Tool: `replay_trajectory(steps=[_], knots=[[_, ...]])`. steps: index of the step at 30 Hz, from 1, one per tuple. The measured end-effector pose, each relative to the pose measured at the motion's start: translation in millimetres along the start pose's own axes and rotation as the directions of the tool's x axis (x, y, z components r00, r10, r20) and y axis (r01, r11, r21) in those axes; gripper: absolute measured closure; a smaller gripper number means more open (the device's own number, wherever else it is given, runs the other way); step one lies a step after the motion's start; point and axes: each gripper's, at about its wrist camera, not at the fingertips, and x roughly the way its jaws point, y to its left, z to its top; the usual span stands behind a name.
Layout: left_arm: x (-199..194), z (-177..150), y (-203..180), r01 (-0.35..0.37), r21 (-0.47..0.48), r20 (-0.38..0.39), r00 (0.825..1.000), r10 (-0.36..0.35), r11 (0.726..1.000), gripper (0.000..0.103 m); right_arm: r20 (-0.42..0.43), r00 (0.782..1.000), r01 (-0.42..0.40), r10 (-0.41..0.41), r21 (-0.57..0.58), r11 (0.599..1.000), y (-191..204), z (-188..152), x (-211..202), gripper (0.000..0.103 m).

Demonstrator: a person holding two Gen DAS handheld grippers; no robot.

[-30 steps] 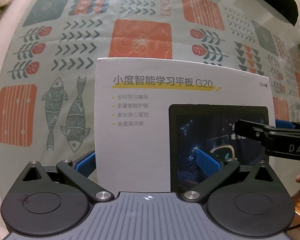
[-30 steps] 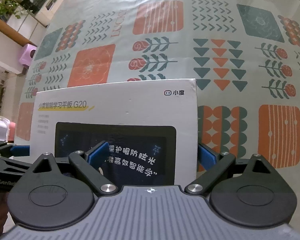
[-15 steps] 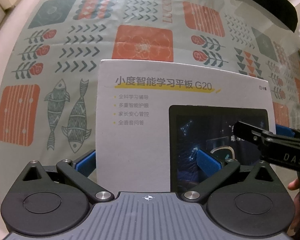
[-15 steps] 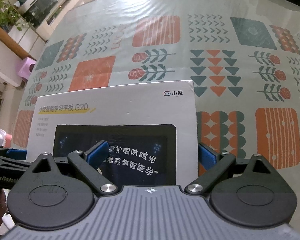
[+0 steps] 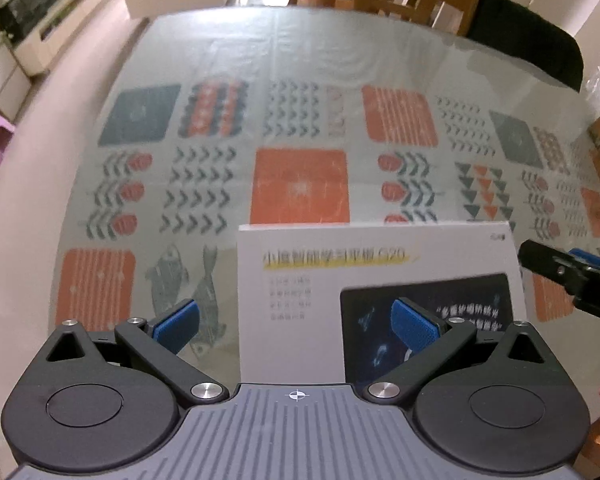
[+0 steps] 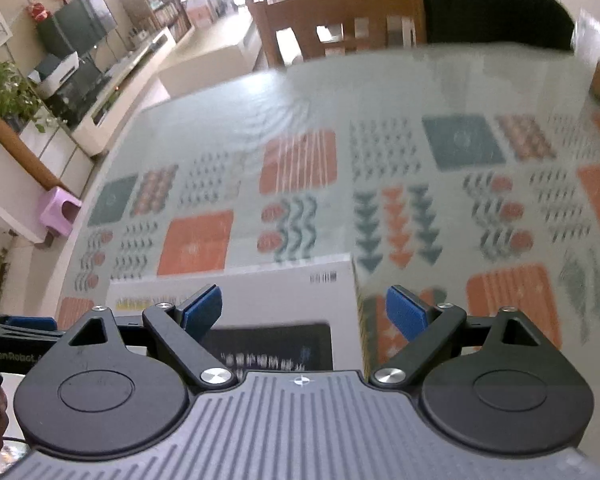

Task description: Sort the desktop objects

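on the patterned tablecloth (image 5: 300, 80), seen from the left wrist, a white tablet box (image 5: 340, 288) lies flat; the left gripper (image 5: 296, 322) stands spread wide above its left edge, holding nothing, with the right gripper (image 5: 572, 276) entering at the box's right side. from the right wrist, the right gripper (image 6: 304, 308) gapes wide over the box's (image 6: 280, 292) right edge, gripping nothing; 2 blue pads (image 6: 404, 314) frame that corner.

"GenRobot" on left claw (image 6: 16, 344); box (image 5: 380, 264) print blurred.

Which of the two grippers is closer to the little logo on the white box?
Right. The right gripper straddles the white box's right edge, just behind the logo; the left gripper straddles its left edge.
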Motion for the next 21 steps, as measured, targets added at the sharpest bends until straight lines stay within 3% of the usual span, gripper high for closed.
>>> replay_trajectory(steps=[10, 21], knots=[[-19.3, 14.5, -13.6, -0.019, 0.017, 0.009, 1.0, 0.019, 1.0, 0.0, -0.028, 0.999, -0.043, 0.043, 0.003, 0.999, 17.6, 13.4, -21.4, 0.0], [-39.7, 9.1, -28.4, -0.04, -0.045, 0.027, 0.999, 0.041, 0.998, 0.0, -0.038, 0.998, -0.047, 0.046, -0.024, 0.999, 13.2, 5.5, -48.9, 0.0]])
